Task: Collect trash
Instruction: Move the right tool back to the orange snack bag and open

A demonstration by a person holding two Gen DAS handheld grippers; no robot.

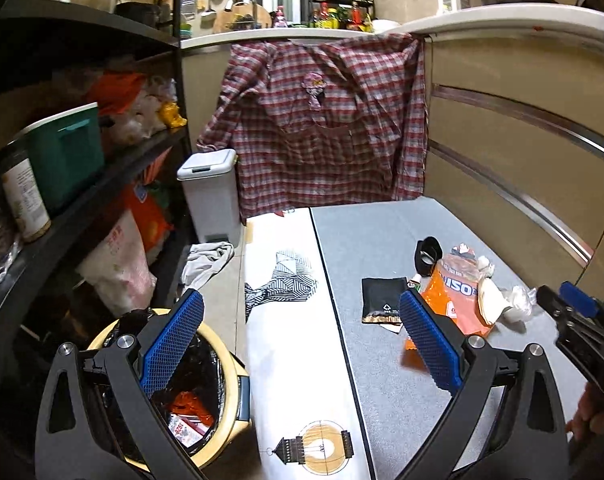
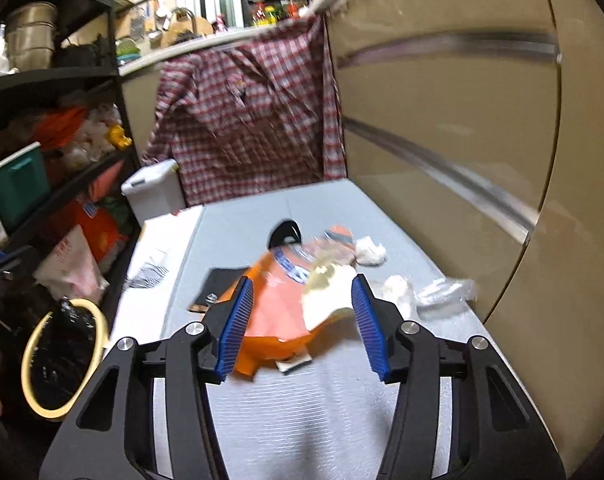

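A pile of trash lies on the grey mat [image 1: 382,240]: an orange plastic bag [image 1: 454,296] [image 2: 277,312], a black packet [image 1: 382,300] [image 2: 217,284], a black cup [image 1: 428,254] [image 2: 285,234], white crumpled tissues [image 1: 498,296] [image 2: 372,254] and clear wrap [image 2: 446,292]. My right gripper [image 2: 302,300] is open with its jaws either side of the orange bag, and holds nothing. It also shows at the right edge of the left wrist view [image 1: 570,304]. My left gripper [image 1: 299,312] is open and empty, over the table's left edge. A round cream bin [image 1: 221,360] [image 2: 61,360] with a black liner stands on the floor at left, with trash inside.
A white printed sheet [image 1: 285,320] covers the table's left part. A plaid shirt [image 1: 322,128] hangs behind the table. A white pedal bin [image 1: 213,196] stands beside it. Black shelves [image 1: 81,200] with bags and boxes line the left. Beige cabinet fronts [image 1: 522,128] bound the right.
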